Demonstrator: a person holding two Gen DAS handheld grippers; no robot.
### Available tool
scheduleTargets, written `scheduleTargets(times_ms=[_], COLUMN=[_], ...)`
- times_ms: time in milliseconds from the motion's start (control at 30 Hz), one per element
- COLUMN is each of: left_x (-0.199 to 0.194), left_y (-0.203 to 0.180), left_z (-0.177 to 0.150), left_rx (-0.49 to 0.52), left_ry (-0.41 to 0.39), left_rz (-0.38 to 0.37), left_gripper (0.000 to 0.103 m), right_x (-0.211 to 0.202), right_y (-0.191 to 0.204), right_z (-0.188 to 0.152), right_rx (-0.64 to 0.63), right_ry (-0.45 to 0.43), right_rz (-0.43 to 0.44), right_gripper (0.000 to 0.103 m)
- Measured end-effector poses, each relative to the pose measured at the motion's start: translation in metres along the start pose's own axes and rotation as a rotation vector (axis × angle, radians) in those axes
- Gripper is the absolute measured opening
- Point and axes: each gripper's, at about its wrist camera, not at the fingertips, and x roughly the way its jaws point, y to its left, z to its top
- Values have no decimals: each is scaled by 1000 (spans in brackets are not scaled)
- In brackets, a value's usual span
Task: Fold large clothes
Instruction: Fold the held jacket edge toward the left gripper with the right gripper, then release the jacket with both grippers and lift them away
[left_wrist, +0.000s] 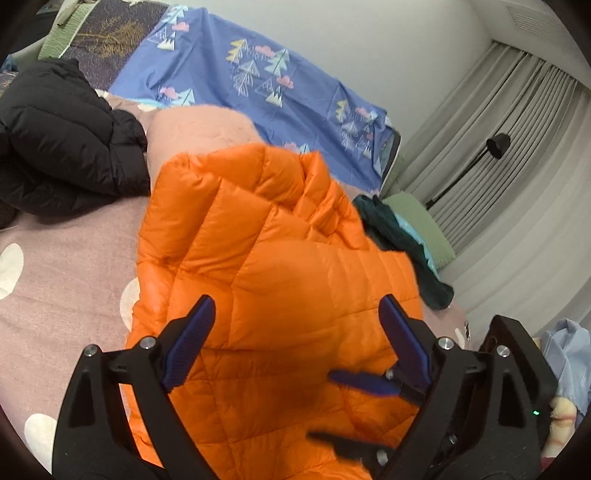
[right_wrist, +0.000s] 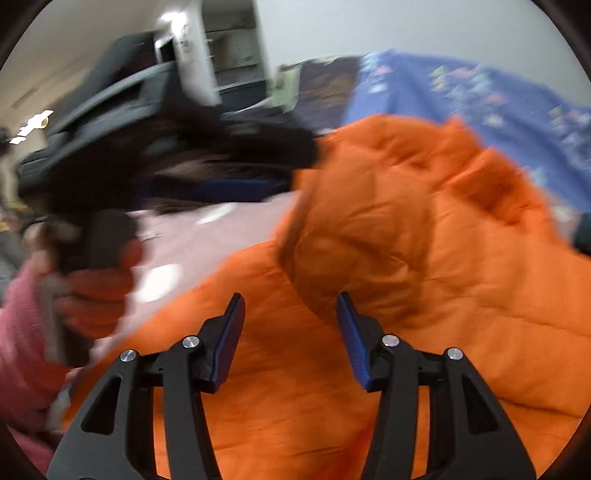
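An orange puffer jacket (left_wrist: 266, 258) lies on the pink bed cover (left_wrist: 66, 258); it fills most of the right wrist view (right_wrist: 424, 258), bunched up in a mound. My left gripper (left_wrist: 295, 310) is open just above the jacket, holding nothing. My right gripper (right_wrist: 291, 306) is open above the jacket too, empty. The right gripper's fingers (left_wrist: 362, 380) show at the lower right of the left wrist view, over the jacket. The left gripper's body (right_wrist: 147, 155) shows blurred at the left of the right wrist view, in a hand.
A black puffer jacket (left_wrist: 62, 140) lies at the back left of the bed. A blue patterned sheet (left_wrist: 258, 74) lies along the wall. Dark green clothes (left_wrist: 402, 240) and a green pillow (left_wrist: 424, 221) sit at the right bed edge. Curtains (left_wrist: 498, 147) and a lamp (left_wrist: 495, 147) stand beyond.
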Motion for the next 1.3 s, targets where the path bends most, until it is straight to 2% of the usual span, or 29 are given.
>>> scheduleTargets(times_ms=[100,133,200,267,300,333,367,433,500,567,600,667,700,767,800,867,933,1000,1100,1200,1300], left_x=[18,29,42,57,61,64,64,47,23,6,5,22,36,61,74,81,78,67,39,8,6], left_y=[5,7,10,14,13,12,8,-16,-41,-53,-53,-37,-23,4,15,20,17,12,1,-15,-48], left_z=[-6,-9,-13,-18,-20,-20,-19,-9,7,23,31,38,38,29,20,10,5,9,17,25,24], left_rx=[24,44,60,62,59,59,68,152,263,362,398,425,410,374,375,390,401,408,387,333,342], left_ry=[56,81,105,129,139,148,142,56,-61,-157,-173,-132,-82,14,45,51,26,3,-79,-188,-253], left_rz=[51,104,166,182,162,153,142,142,173,250,299,411,464,506,543,581,595,602,576,568,532], left_gripper=[91,90,87,68,35,16,14,13,13,13,13,14,15,19,25,31,36,42,44,44,43], right_x=[-7,-13,-26,-40,-46,-51,-55,-66,-79,-83,-82,-71,-55,-33,-26,-28,-35,-51,-73,-73,-51], right_y=[-15,-21,-30,-41,-50,-57,-64,-82,-105,-129,-138,-162,-176,-191,-191,-181,-172,-165,-166,-180,-197], right_z=[-9,-13,-20,-27,-31,-34,-36,-37,-32,-27,-27,-26,-28,-36,-38,-35,-30,-23,-8,-1,2], right_rx=[50,63,72,80,92,108,124,165,241,324,352,416,445,483,478,420,376,346,318,369,458], right_ry=[10,9,3,-9,-13,-18,-25,-54,-100,-114,-116,-90,-34,40,51,60,70,24,-69,-95,-74], right_rz=[-59,-80,-113,-161,-195,-227,-251,-289,-358,-443,-465,-522,-545,-547,-559,-586,-597,-593,-619,-632,-595], right_gripper=[52,52,52,52,52,52,52,52,52,56,58,59,59,59,59,59,59,59,62,64,64])
